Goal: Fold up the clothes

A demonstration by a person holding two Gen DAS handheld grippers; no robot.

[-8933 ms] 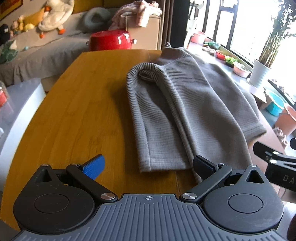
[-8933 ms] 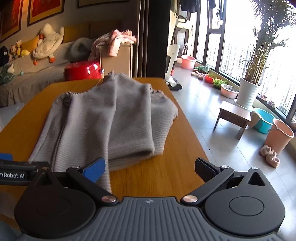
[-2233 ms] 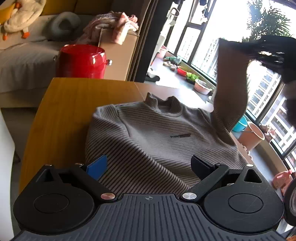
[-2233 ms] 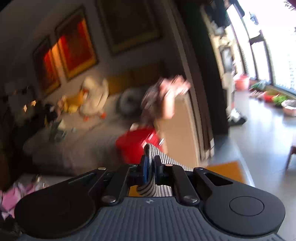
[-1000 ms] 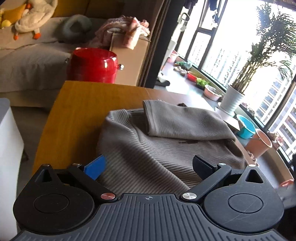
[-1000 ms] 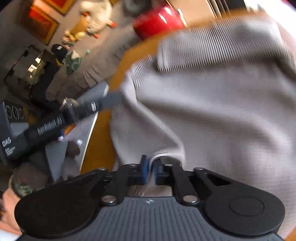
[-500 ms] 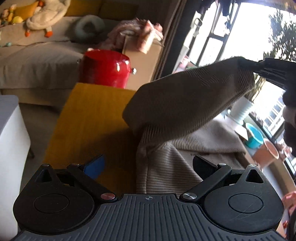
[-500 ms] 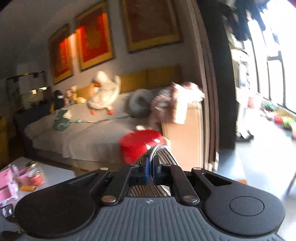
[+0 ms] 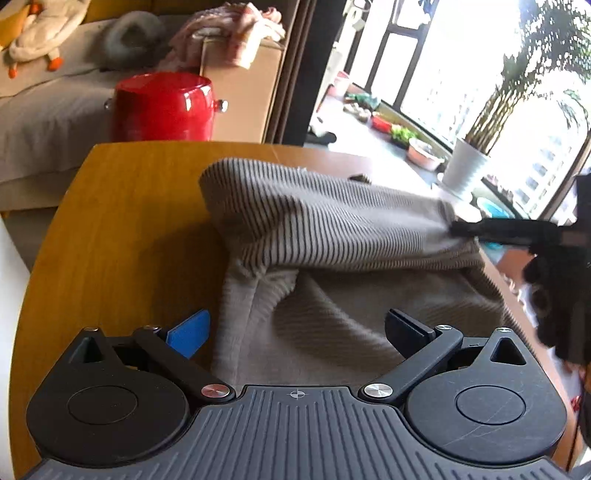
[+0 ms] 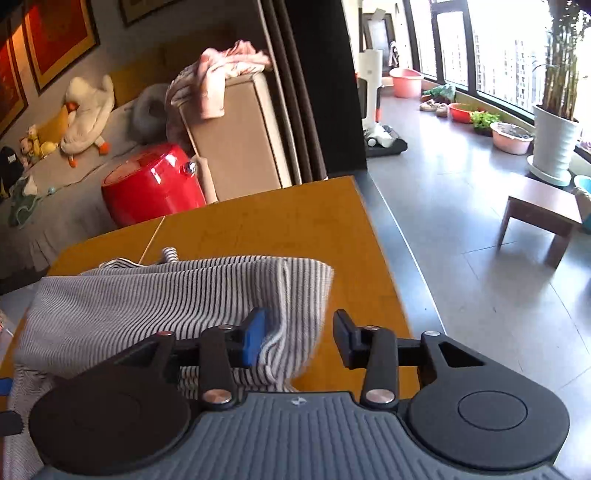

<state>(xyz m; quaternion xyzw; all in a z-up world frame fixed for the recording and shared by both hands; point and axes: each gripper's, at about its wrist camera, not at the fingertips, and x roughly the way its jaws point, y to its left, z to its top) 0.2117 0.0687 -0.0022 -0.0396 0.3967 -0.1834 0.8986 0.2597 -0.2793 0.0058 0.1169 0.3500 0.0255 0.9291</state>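
A grey ribbed sweater (image 9: 332, 236) lies on the wooden table (image 9: 122, 206), with one side folded over its body. My left gripper (image 9: 295, 332) is open and empty, low over the sweater's near edge. My right gripper (image 10: 299, 341) is open, its jaws standing apart around the folded edge of the sweater (image 10: 184, 295). In the left wrist view the right gripper's fingers (image 9: 491, 227) reach the fold from the right.
A red pot (image 9: 162, 107) stands beyond the table's far edge, in front of a sofa with a beige box and pink clothes (image 9: 236, 33). The table's right edge (image 10: 380, 251) drops to a grey floor with a low stool (image 10: 543, 214) and plant pots.
My right gripper carried the sweater's side across and down onto the body, then opened. The lifted fold has dropped lower. My left gripper stayed open.
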